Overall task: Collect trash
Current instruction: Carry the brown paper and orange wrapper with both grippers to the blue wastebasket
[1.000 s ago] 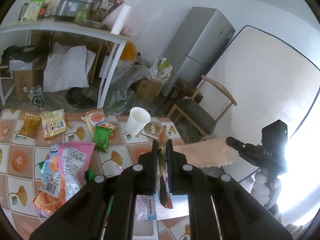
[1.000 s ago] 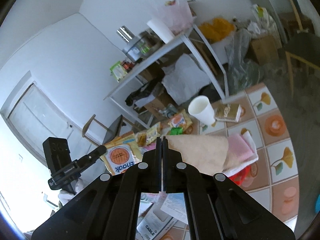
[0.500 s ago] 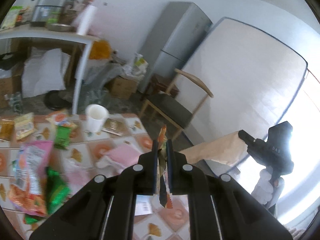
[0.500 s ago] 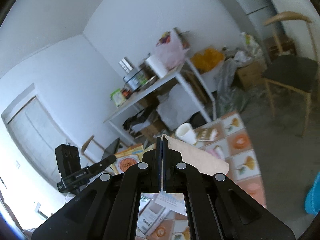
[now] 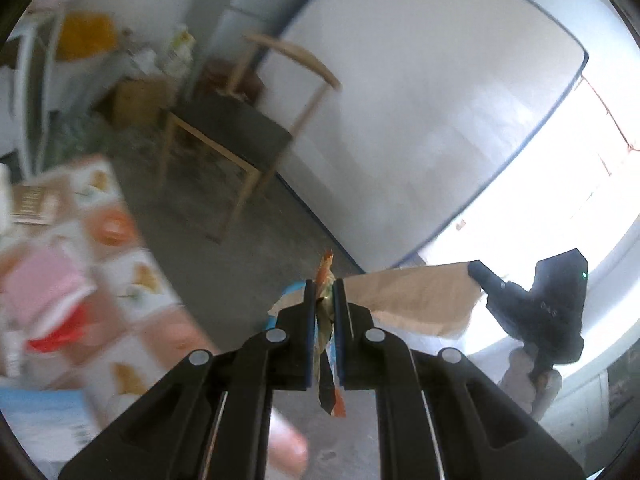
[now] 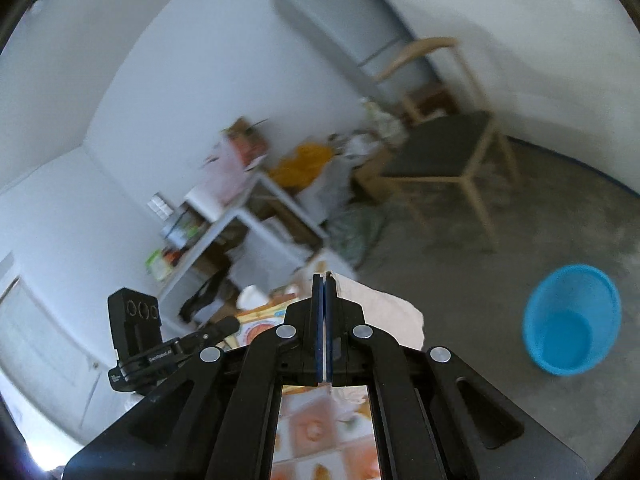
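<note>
My left gripper [image 5: 325,282] is shut on a crumpled orange and gold snack wrapper [image 5: 325,344] and holds it in the air past the table's edge, above the floor. My right gripper [image 6: 324,278] is shut on the edge of a beige paper sheet [image 6: 384,312]; the same sheet [image 5: 416,300] shows in the left wrist view, stretched to the right of the left gripper. A blue plastic bin [image 6: 572,320] stands on the grey floor to the right; a sliver of blue [image 5: 290,290] shows behind the left fingers. More trash, pink and red, lies blurred on the patterned table [image 5: 132,276] at left.
A wooden chair [image 5: 240,132] with a dark seat stands ahead on the concrete floor, with a grey fridge [image 6: 348,28] and cardboard boxes behind it. A white mattress [image 5: 420,100] leans on the wall. A cluttered white shelf table [image 6: 248,216] stands at the back.
Both grippers have swung right, away from the table toward the floor and the blue bin, still holding the wrapper and the paper sheet. The table has slid to the left edge.
</note>
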Available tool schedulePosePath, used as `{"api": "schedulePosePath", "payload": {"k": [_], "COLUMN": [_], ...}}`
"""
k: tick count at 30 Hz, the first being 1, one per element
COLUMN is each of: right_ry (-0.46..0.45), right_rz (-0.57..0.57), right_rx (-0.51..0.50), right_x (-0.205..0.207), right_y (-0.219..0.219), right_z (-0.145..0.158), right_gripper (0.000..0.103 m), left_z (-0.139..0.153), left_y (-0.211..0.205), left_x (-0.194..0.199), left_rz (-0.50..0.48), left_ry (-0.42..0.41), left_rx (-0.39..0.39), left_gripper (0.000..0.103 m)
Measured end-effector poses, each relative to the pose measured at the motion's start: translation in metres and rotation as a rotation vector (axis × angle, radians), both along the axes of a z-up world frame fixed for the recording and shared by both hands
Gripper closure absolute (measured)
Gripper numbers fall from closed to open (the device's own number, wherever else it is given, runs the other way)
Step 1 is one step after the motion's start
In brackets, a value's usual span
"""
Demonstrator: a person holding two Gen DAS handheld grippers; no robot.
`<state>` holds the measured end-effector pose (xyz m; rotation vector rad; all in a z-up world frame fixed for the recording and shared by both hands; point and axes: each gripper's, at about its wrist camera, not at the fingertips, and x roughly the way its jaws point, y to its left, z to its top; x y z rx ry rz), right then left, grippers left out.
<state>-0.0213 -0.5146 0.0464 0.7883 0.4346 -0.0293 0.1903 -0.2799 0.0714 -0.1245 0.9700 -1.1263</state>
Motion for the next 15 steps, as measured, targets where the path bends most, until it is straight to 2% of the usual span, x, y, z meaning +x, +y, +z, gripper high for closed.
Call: {"api": "schedulePosePath", "payload": {"k": [5,10,15], "right_ry": [0.054,0.130,0.220], "right_rz": [-0.117,-0.201,-0.255], "right_rx": [0.043,0.130,0.235], "right_x": [-0.024,-0.028,-0.019], "right_y": [-0.045,-0.087,-0.124], "right_z": [-0.035,-0.089,-0.150], "right_gripper": [0.103,0.103,0.103], "left_z": [-0.041,-0.087,-0.140], "left_y": [-0.105,-0.199,-0.257], "left_x": [-0.025,-0.054,-0.065], "left_rz": [-0.106,-0.186,-0.194], "left_ry": [0.054,0.067,0.078], "left_rx": [0.067,0.142,0.199], "left_gripper": [0.095,0.095,0.095]}}
